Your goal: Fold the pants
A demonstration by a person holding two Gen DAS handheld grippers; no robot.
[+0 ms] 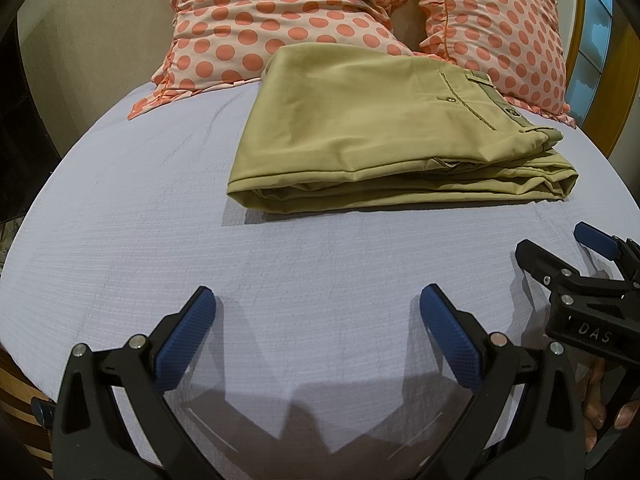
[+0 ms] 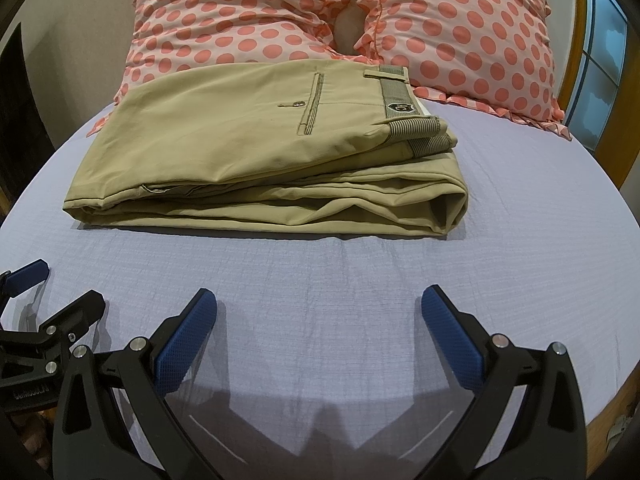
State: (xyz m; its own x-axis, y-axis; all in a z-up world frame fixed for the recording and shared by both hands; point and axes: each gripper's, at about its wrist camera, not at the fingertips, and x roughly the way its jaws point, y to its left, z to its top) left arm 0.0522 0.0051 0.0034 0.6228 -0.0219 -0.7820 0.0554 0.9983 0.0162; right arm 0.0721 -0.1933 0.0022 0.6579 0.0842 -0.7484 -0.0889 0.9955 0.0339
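1. The tan pants (image 2: 260,152) sit folded on the bed (image 2: 500,280), at 12 o'clock from both grippers.
2. The left gripper (image 1: 318,320) and right gripper (image 2: 319,320) are wide open, holding nothing.
3. I think the job is done; keep both grippers off the pile.

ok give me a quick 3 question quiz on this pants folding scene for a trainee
1. True or false: the left gripper is clamped on the pants.
2. Multiple choice: where do the khaki pants lie? A) spread flat, unfolded B) folded in a stack on the bed sheet, just in front of the polka-dot pillows C) hanging off the bed's edge
3. Fill in: the waistband sits at the ____ end of the stack in the right wrist view.

Key: 1. False; both the left gripper and the right gripper are open, empty and short of the pants. 2. B. 3. right.
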